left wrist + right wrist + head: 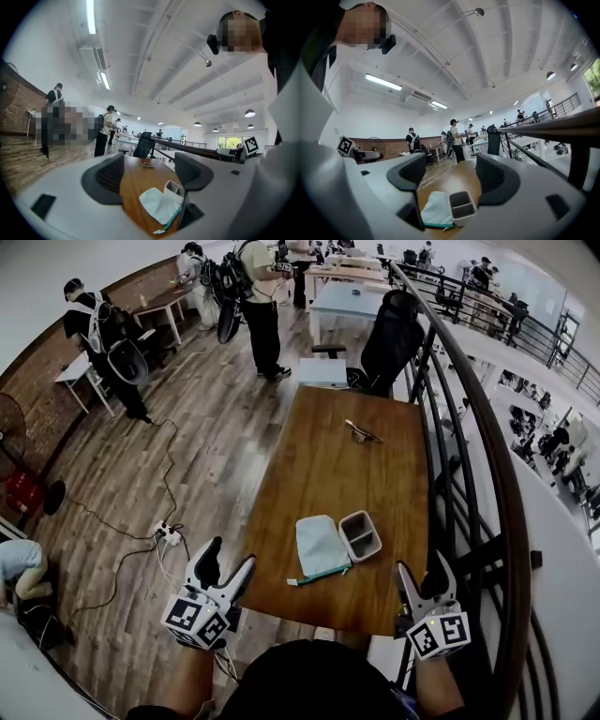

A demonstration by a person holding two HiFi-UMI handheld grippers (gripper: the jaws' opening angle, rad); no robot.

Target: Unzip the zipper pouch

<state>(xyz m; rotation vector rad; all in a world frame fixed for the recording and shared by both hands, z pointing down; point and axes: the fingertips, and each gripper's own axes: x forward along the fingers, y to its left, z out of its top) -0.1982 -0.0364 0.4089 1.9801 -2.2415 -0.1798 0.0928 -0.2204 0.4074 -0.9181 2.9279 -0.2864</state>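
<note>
Approach step, nothing gripped yet: left gripper [232, 554] has its jaws wide apart and empty, right gripper [422, 563] the same, both off the near edge of the wooden table [328, 456], one at each near corner. The pale green zipper pouch [319, 545] lies flat close to the near edge, between the two grippers but further in, with the teal zipper [323, 572] along its near side and what looks like the pull at the near-left end. A small two-compartment tray [360, 535] sits right against the pouch on its right. To do it well, probably pin the fabric by the zipper end with one gripper, pinch the pull with the other, then draw low along the teeth, not upward. The pull is tiny and flat, so come in low, and the tray could get nudged. The tabletop is otherwise bare but for a small object [361, 434] at the far end. Beyond it: office chair [389, 338], railing [469, 427] on the right, wood floor with a power strip [169, 535] on the left, people standing at the far desks
</note>
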